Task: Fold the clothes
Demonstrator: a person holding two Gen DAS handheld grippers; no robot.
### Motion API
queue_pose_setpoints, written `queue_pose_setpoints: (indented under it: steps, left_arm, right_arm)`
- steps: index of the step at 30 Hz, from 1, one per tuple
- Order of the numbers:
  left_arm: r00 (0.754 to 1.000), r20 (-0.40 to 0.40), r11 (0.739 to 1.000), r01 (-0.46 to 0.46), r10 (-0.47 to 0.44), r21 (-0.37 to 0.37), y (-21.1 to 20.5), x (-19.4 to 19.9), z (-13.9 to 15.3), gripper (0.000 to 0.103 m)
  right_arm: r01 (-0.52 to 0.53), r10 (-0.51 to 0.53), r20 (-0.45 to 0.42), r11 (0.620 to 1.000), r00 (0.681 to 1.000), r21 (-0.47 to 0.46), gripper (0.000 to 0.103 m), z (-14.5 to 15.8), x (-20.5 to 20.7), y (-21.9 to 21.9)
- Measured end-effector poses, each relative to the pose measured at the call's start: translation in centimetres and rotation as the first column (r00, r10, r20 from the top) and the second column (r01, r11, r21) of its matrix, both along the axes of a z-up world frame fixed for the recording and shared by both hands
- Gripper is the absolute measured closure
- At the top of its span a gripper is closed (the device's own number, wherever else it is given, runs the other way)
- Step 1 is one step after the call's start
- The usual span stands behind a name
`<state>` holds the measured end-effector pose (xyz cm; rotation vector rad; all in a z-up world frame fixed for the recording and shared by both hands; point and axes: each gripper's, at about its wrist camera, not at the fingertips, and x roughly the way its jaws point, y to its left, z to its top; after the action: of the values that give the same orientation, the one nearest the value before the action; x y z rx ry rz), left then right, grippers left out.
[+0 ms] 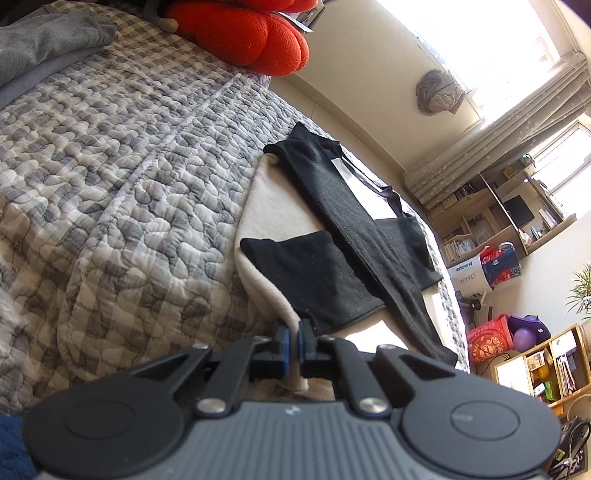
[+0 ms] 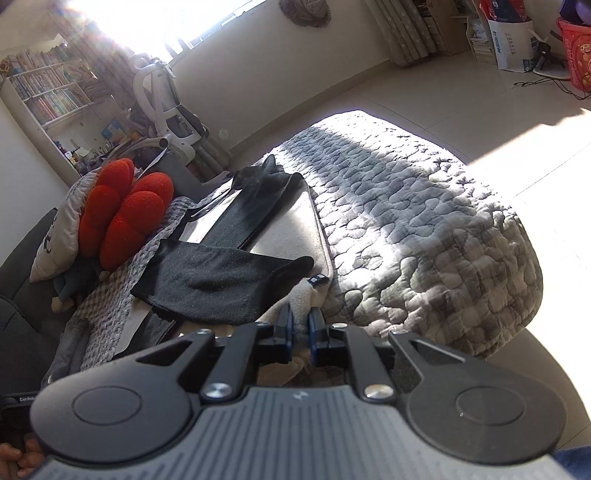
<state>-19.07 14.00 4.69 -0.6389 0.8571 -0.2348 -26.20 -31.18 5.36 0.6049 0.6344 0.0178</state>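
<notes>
A cream garment [image 1: 266, 218] with black sleeves and black panels [image 1: 332, 280] lies flat on the grey quilted bed cover [image 1: 129, 177]. In the left wrist view my left gripper [image 1: 294, 332] is shut on the garment's near cream edge, which bunches between the blue pads. In the right wrist view the same garment [image 2: 291, 229] stretches away with a black sleeve [image 2: 221, 277] folded across it. My right gripper [image 2: 300, 317] is shut on the near cream hem, and a fold of fabric rises between its fingers. Both pinched edges are lifted slightly off the quilt.
A red knotted cushion [image 1: 251, 33] and a folded grey blanket [image 1: 44, 48] sit at the head of the bed. The quilt [image 2: 424, 229] drops over the bed edge to a tiled floor [image 2: 461, 85]. A white chair [image 2: 166, 107], bookshelves [image 2: 48, 92] and boxes [image 1: 484, 269] stand by the walls.
</notes>
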Motion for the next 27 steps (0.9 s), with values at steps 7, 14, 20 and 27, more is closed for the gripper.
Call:
queue_pose_setpoints:
  steps: [7, 14, 20, 27]
  left_arm:
    - [0.999, 0.038, 0.999, -0.022, 0.021, 0.037, 0.0, 4.8, 4.2, 0.099]
    - [0.999, 0.042, 0.97, -0.038, 0.028, 0.238, -3.5, 17.7, 8.5, 0.099]
    - [0.991, -0.021, 0.947, -0.123, 0.135, 0.297, -7.2, 30.4, 6.8, 0.099]
    - [0.972, -0.106, 0.96, -0.184, 0.209, 0.21, -6.1, 36.2, 2.1, 0.096]
  right_arm:
    - [0.045, -0.048, 0.061, 0.998, 0.997, 0.046, 0.091, 2.5, 4.9, -0.5]
    - [0.164, -0.175, 0.074, 0.978, 0.982, 0.128, 0.091, 4.0, 16.2, -1.4]
    - [0.198, -0.196, -0.04, 0.978, 0.98, 0.062, 0.091, 2.6, 27.8, -1.4]
    - [0.146, -0.164, -0.187, 0.984, 0.969, -0.104, 0.088, 1.0, 36.5, -1.3]
